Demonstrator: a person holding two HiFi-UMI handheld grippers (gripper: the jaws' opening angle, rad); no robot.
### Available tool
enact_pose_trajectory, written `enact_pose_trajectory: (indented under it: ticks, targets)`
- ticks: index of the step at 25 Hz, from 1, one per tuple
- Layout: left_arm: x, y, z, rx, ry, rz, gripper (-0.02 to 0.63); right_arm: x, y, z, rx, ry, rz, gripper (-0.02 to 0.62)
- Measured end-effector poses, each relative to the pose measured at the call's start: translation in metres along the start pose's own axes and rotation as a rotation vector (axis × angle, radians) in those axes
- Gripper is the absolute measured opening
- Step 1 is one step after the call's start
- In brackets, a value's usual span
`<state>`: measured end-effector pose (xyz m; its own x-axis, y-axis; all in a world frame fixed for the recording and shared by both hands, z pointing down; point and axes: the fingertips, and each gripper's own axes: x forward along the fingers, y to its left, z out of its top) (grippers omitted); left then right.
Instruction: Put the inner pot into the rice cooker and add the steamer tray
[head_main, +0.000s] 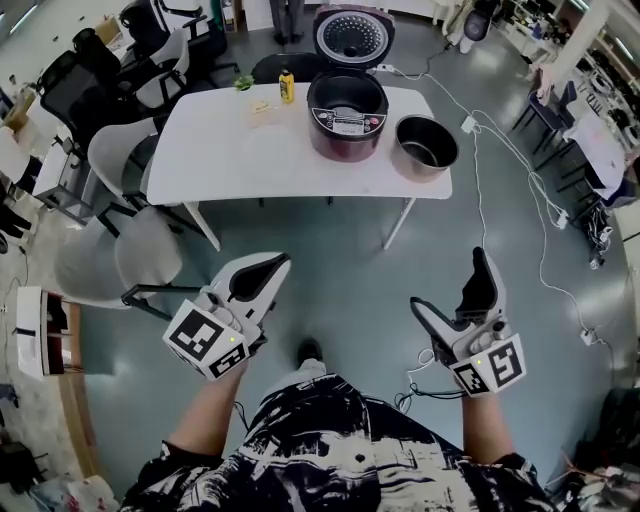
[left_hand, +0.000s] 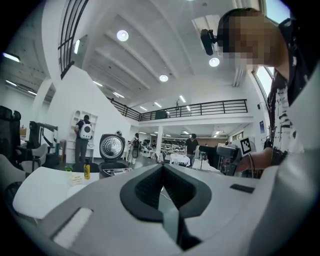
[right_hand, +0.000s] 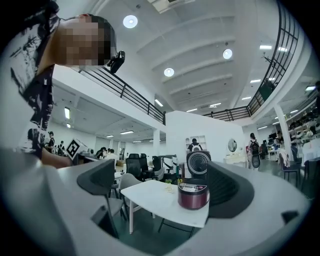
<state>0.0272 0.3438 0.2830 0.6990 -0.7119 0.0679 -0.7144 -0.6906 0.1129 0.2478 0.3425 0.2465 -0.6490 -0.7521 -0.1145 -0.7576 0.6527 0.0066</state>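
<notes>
Nothing has started yet. Both grippers are held low and well back from the table (head_main: 215, 150), which sits up at 12 o'clock in the head view.

The left gripper (head_main: 266, 268), down at 7 o'clock, has its jaws pressed together with nothing between them. The right gripper (head_main: 452, 290), at 5 o'clock, has its jaws spread wide and holds nothing either. Through its gap you only see the cooker (head_main: 347, 122) far off on the table.

The cooker stands at the table's right half with its lid (head_main: 354, 35) thrown back toward 12 o'clock and its cavity dark and bare. The pot (head_main: 418, 134) is outside it, upright on the table at the cooker's 4 o'clock, just beside it and looking empty.

A small yellow bottle (head_main: 287, 87) stands at the cooker's 10 o'clock.

The tray is harder. A faint pale disc (head_main: 268, 140) lies on the table at the cooker's 9 o'clock and could be it, but I can't tell for sure from here.

By my reckoning every step is still ahead: close in on the table, take the pot by its rim, lower it into the open cooker, then find the tray and seat it on top. The open lid at least leaves the way in clear.
</notes>
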Motion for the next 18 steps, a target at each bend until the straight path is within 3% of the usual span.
enact_pose_trajectory:
  ticks: [9, 18]
  targets:
    - [0.054, 0.087, 0.02, 0.001, -0.007, -0.063, 0.005, 0.086, -0.031, -0.007, -0.013, 0.023, -0.056, 0.528]
    - [0.117, 0.145, 0.028, 0.006, 0.002, -0.028, 0.005, 0.152, -0.1, -0.038, 0.012, 0.052, -0.032, 0.528]
